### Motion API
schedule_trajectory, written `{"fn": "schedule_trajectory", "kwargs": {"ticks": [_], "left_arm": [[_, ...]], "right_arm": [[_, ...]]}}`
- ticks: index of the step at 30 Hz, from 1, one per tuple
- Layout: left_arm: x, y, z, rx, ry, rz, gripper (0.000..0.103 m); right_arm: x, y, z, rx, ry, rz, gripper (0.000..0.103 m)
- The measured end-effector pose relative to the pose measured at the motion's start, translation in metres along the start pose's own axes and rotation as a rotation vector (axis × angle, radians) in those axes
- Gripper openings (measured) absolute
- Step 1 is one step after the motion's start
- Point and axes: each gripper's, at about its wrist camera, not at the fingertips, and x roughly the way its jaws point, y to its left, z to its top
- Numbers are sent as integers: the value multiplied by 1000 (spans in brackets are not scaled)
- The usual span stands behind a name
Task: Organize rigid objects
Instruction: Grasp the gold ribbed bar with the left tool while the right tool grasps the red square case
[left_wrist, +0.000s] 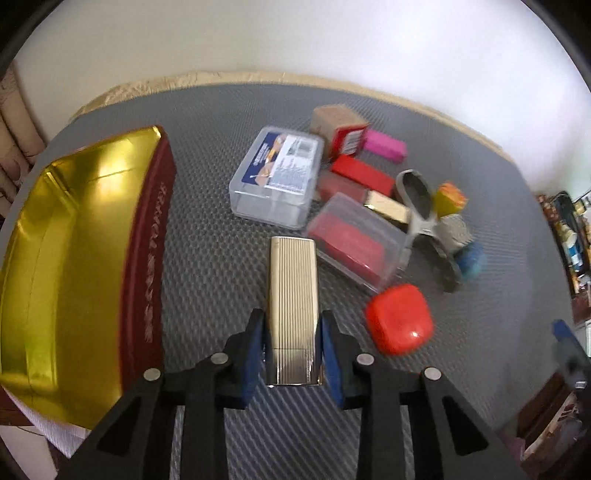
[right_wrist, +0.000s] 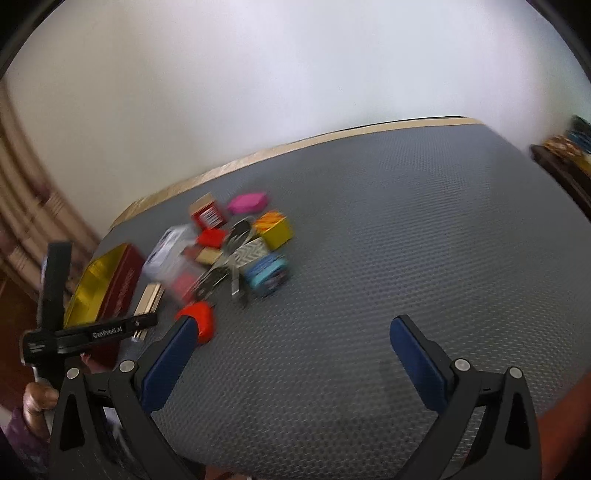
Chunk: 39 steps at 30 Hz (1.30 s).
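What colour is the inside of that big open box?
Shiny gold inside the big open box, with dark red outer walls; clearest in the left wrist view.

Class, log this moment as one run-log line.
left tool: shut on ribbed gold case | right tool: open, empty | gold-lined box: empty

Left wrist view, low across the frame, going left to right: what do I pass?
Gold-lined red box → ribbed metallic case clamped in the left tongs → rounded red case.
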Motion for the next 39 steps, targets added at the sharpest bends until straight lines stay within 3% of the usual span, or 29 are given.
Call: {"fn": "schedule_trajectory", "kwargs": {"ticks": [7,23,25,27,29,34,36,39], "left_arm": [[-60,5,-31,-9,-81,-44,30],[-120,79,-51,-175,-190,-5,30],[-121,83,-51,-184,-191,-7,30],[-119,85,-51,-186,-184,-12,30],[-118,86,-52,-188,-176,-14,30],[-116,86,-52,-192,-173,-15,30],[-116,88,-51,-197,-172,-12,30],[-116,93,-50,-209,-170,-13,30]], "right_arm": [[19,60,-14,-171,97,167,103],[91,106,-5,-271,191,23,101],[96,106,-5,-278,199,10,96],[103,107,-5,-287,226,-2,82],[112,105,-5,-275,268,1,74],[116,107,-8,-306,263,-33,66],[116,108,-7,-315,258,-47,48],[114,103,-5,-310,260,-38,44]]}}
